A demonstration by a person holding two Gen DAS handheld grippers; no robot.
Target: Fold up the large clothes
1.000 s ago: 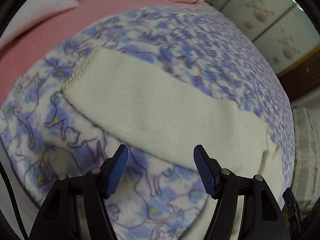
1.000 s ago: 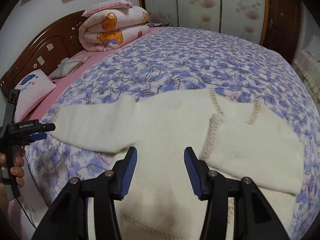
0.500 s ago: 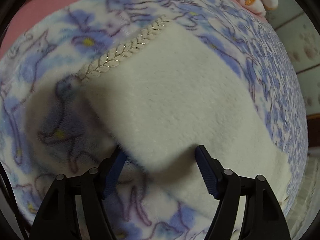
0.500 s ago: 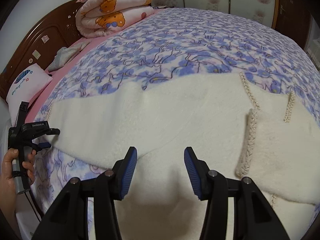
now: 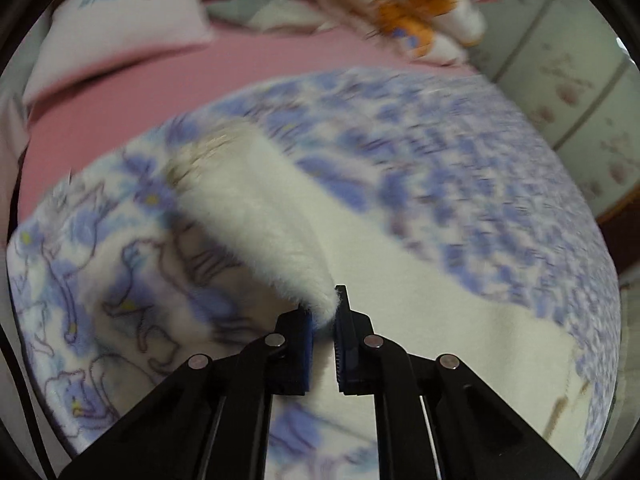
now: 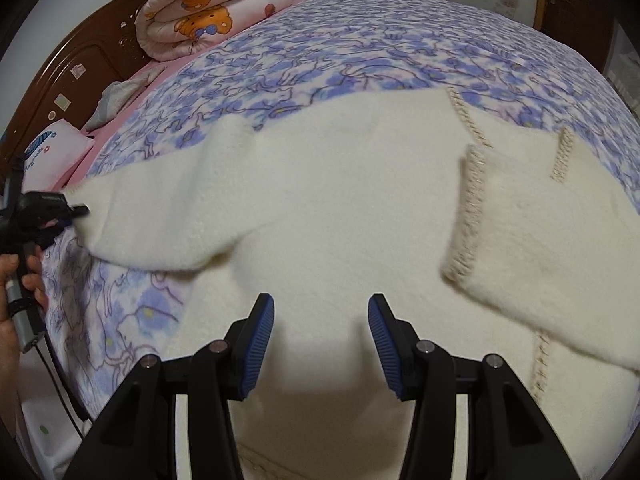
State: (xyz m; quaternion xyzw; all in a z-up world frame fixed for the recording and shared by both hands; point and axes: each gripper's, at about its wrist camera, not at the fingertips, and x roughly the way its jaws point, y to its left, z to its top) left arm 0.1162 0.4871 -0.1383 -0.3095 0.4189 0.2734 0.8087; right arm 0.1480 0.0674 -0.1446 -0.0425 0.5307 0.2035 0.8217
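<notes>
A cream fleece garment [image 6: 340, 208] lies spread on the blue-flowered blanket [image 6: 360, 52] of a bed. Its right sleeve [image 6: 532, 220] is folded over the body. My left gripper [image 5: 323, 320] is shut on the edge of the left sleeve [image 5: 248, 200] and lifts it off the blanket; it also shows in the right wrist view [image 6: 76, 210] at the sleeve's cuff end. My right gripper [image 6: 321, 344] is open and empty, just above the garment's body.
A rolled quilt with bear prints [image 6: 200, 16] and a white pillow [image 6: 48, 152] lie at the wooden headboard [image 6: 80, 72]. A pink sheet [image 5: 180, 80] shows beyond the blanket. Wardrobe doors [image 5: 580, 80] stand behind the bed.
My left gripper has closed on the left sleeve's edge and raised it. My right gripper has moved lower and closer over the garment's body, still open.
</notes>
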